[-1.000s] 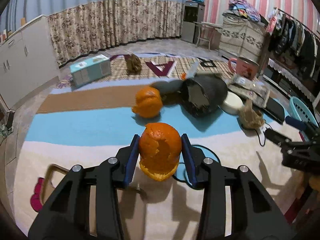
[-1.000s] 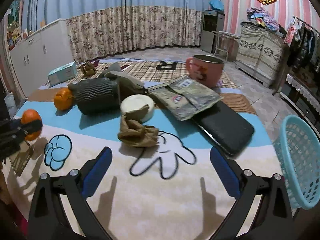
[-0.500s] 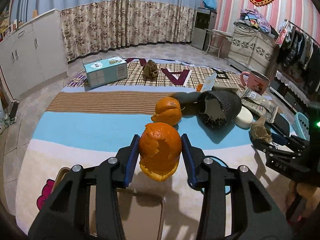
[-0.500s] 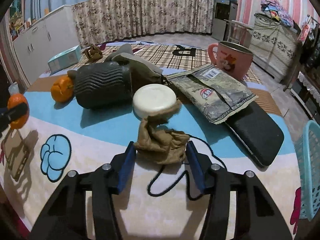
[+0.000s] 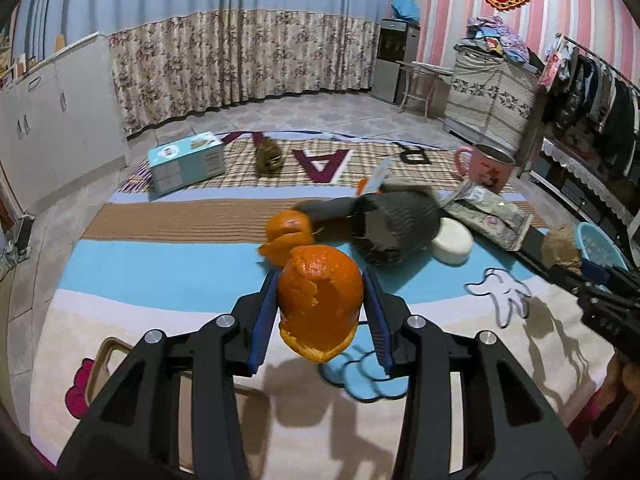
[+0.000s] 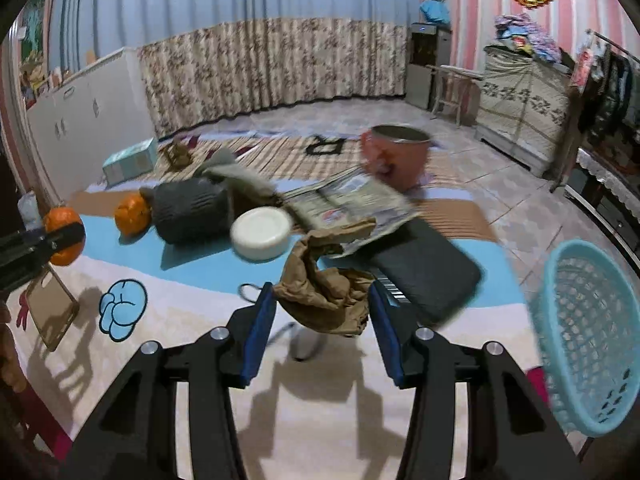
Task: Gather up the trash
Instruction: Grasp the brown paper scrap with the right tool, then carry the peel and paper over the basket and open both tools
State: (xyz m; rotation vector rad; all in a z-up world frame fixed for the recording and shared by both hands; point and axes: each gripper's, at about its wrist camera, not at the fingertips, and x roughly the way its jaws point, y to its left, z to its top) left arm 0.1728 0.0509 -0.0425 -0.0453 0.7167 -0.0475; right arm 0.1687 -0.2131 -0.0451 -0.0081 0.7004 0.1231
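My left gripper is shut on a hollow orange peel and holds it above the cartoon rug. The same peel appears at the left edge of the right wrist view. Another orange peel lies on the blue stripe beyond it. My right gripper is shut on a crumpled brown paper wad, which hangs clear of the rug. A light blue mesh basket stands to its right, off the rug's edge.
A dark knit item, a white round lid, a printed packet, a black case and a pink mug crowd the rug's middle. A tissue box and another brown wad lie farther back.
The right gripper went from wide open to shut on the brown paper wad and lifted it off the rug, swinging toward the basket. The left gripper kept its hold on the peel.
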